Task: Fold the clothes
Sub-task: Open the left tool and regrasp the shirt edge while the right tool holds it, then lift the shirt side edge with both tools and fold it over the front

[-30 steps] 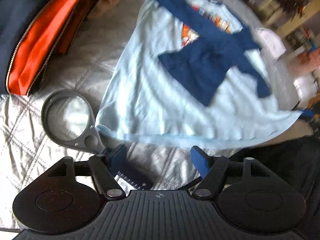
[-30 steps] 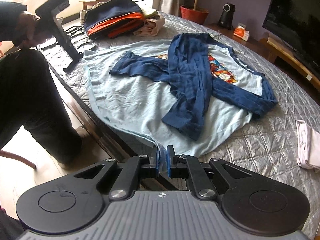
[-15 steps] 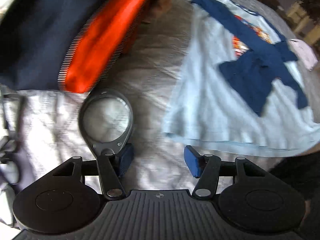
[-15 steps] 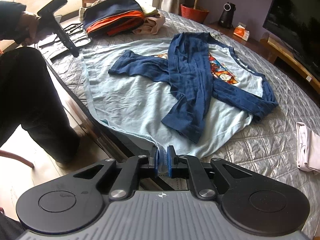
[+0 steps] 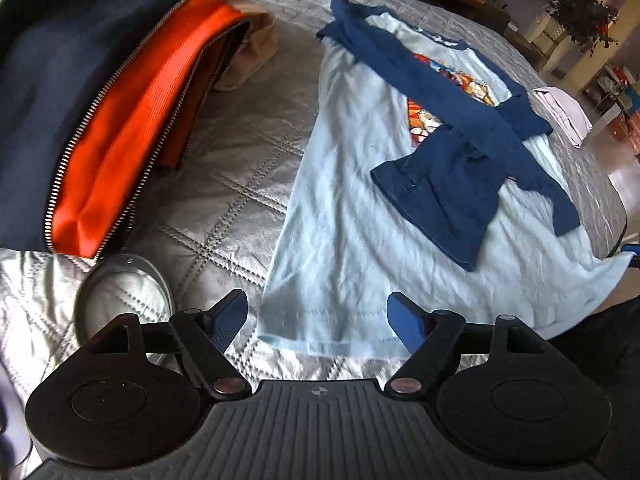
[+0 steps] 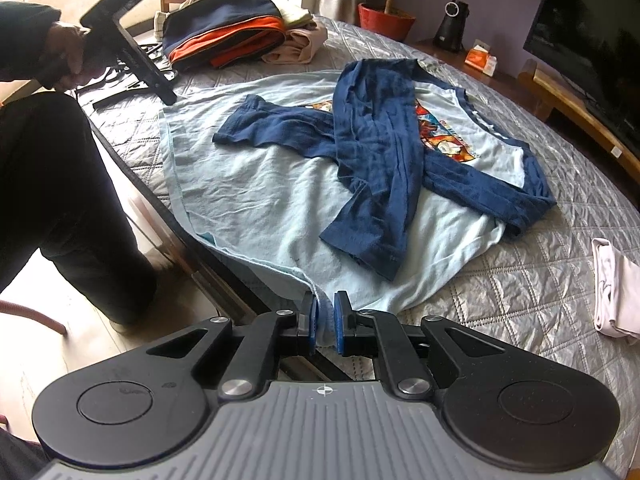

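Right gripper point(image 6: 325, 320), nearest element of the right wrist view: jaws pressed together on the near hem corner of the light-blue shirt point(image 6: 280, 200), a fold of pale fabric visible between the blue pads. From this pinch the shirt spreads ahead and to both sides over the grey quilted bed point(image 6: 520, 280). Its navy sleeves point(image 6: 372, 152) lie crossed over the chest, partly covering the printed picture point(image 6: 444, 136). Beyond the shirt's far right edge, well apart from it, lies a folded pale garment point(image 6: 612, 288). Far ahead and left of the pinch sits a navy and orange zipped bag point(image 6: 224, 36) with beige clothes beside it.

Left gripper point(image 5: 318, 316), left wrist view: jaws spread wide and opening, nothing pinched. The shirt's other hem corner point(image 5: 320, 320) lies on the quilt directly ahead, between and below the two fingertips; contact cannot be told. Just left of the left finger lies a round grey ring point(image 5: 120, 296). Farther ahead and left is the bag, its orange lining and zipper showing. The crossed sleeves lie ahead and right. In the right wrist view the left gripper is held by a hand point(image 6: 74, 54) at the far left.
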A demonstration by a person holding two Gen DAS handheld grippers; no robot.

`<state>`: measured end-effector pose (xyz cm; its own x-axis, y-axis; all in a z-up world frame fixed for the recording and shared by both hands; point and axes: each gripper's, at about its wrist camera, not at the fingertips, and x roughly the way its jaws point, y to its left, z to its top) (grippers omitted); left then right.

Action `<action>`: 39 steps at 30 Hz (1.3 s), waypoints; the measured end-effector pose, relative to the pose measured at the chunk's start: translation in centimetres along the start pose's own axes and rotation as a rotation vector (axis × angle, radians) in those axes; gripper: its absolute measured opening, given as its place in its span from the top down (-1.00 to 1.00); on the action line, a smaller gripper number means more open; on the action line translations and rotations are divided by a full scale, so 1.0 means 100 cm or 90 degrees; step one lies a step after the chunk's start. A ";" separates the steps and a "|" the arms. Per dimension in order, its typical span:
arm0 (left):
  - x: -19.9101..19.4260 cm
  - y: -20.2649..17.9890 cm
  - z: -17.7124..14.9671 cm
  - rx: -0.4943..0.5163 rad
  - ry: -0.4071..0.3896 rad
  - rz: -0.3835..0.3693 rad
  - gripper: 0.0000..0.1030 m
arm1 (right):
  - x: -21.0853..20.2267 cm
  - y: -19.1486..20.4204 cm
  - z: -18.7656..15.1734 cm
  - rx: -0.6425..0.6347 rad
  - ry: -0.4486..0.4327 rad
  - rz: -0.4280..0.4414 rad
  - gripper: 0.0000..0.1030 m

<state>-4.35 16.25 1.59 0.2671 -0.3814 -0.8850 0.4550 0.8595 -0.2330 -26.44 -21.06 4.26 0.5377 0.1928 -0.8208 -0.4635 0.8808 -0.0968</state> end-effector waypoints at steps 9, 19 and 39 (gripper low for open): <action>0.016 -0.022 0.006 0.076 0.005 0.004 -0.84 | 0.000 -0.003 -0.001 0.012 -0.003 -0.003 0.80; 0.009 -0.012 0.002 0.047 -0.037 0.046 0.30 | 0.001 -0.003 0.000 0.012 -0.005 -0.006 0.80; -0.013 -0.003 0.013 -0.066 -0.090 -0.012 0.91 | -0.004 -0.010 0.002 0.032 -0.044 -0.021 0.84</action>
<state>-3.76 16.02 3.32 0.3799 -0.4353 -0.8162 0.3726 0.8796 -0.2957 -26.08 -21.91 4.82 0.6004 0.1907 -0.7766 -0.4094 0.9076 -0.0936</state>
